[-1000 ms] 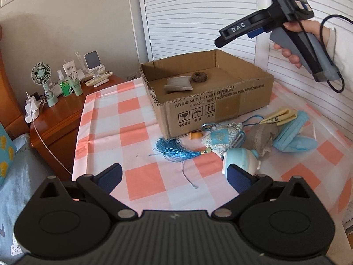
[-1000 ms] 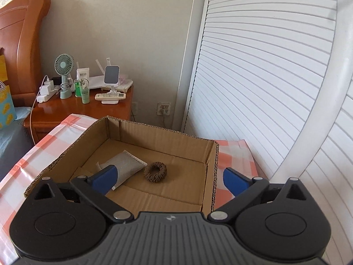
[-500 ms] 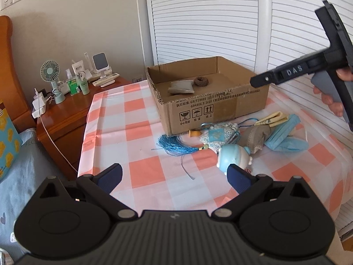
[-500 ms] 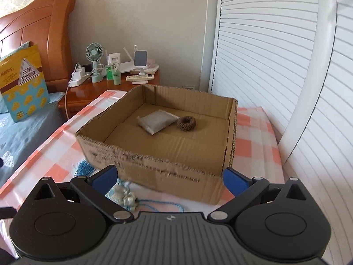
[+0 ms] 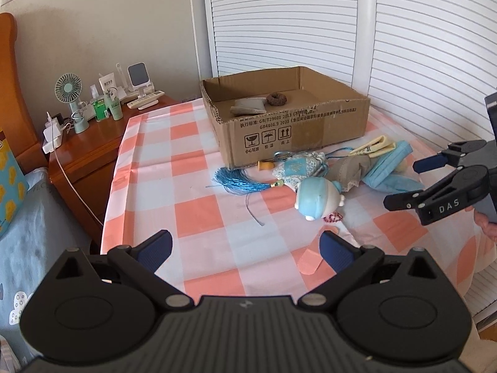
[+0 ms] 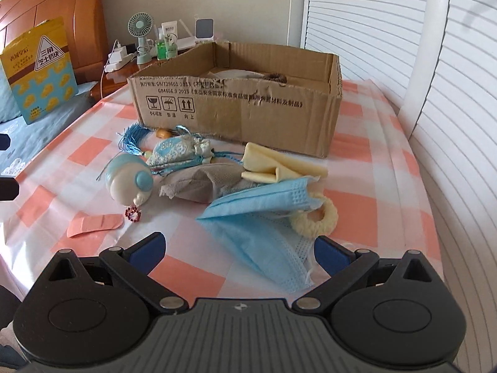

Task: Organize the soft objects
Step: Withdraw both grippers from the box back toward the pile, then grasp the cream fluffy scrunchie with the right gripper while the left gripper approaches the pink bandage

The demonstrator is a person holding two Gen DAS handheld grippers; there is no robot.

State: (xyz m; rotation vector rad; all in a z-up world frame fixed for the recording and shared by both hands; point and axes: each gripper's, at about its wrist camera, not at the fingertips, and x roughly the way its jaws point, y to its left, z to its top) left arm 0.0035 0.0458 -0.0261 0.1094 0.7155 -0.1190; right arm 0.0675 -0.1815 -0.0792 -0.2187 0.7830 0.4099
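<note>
1. Since a second ago, our right gripper (image 6: 237, 247) has dropped from over the box (image 6: 236, 105) to the pile in front of it.
2. Both grippers gape, holding nothing; the left gripper (image 5: 245, 245) hovers over the cloth (image 5: 198, 214).
3. We see the mask (image 6: 264, 217) lying between the right fingers, long axis running toward us and rightward.
4. Beside it lie a cream ring (image 6: 320, 217), pouch (image 6: 180, 150) and blue toy (image 6: 127, 180).

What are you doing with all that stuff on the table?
A person is tidying soft things into the cardboard box. A grey pouch and a brown scrunchie are already inside. The rest sit in a pile in front of the box. The right claw is open, low over the blue face mask. The left claw is open too, holding nothing.
</note>
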